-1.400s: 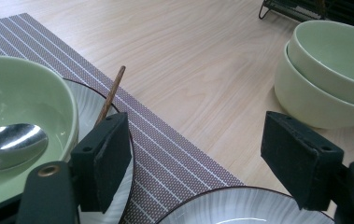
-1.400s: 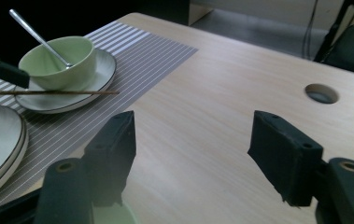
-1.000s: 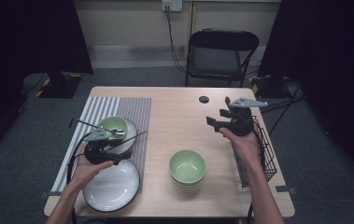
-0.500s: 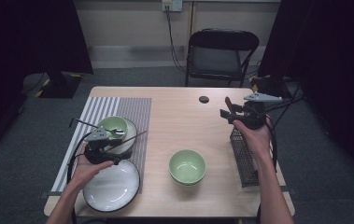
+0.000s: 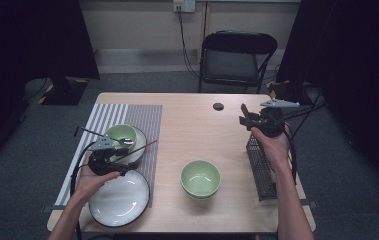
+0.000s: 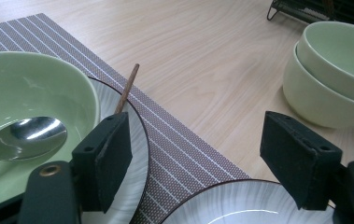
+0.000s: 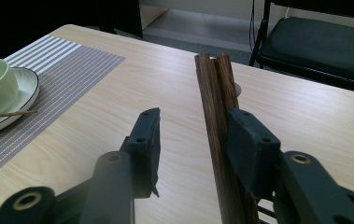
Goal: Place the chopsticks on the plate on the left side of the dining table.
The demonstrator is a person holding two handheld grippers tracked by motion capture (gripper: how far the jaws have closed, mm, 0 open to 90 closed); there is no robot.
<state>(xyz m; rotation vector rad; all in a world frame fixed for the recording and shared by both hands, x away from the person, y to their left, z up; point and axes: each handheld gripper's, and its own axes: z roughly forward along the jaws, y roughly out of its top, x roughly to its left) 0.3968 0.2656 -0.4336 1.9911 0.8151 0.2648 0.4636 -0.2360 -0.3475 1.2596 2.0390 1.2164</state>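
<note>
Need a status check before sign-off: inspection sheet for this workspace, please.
Surface: wooden table, striped placemat on its left part.
Job's things: chopsticks between the right gripper's jaws, against one pad; wire rack at the table's right edge.
Clutter: green bowl with spoon on a plate, one chopstick across its rim; empty white plate; two stacked green bowls; small dark disc.
Grippers: left gripper open, nothing between the jaws; right gripper has just been closing, not yet clamped.
Cables: one trails from each gripper.
Surroundings: folding chair, dark curtains.
</note>
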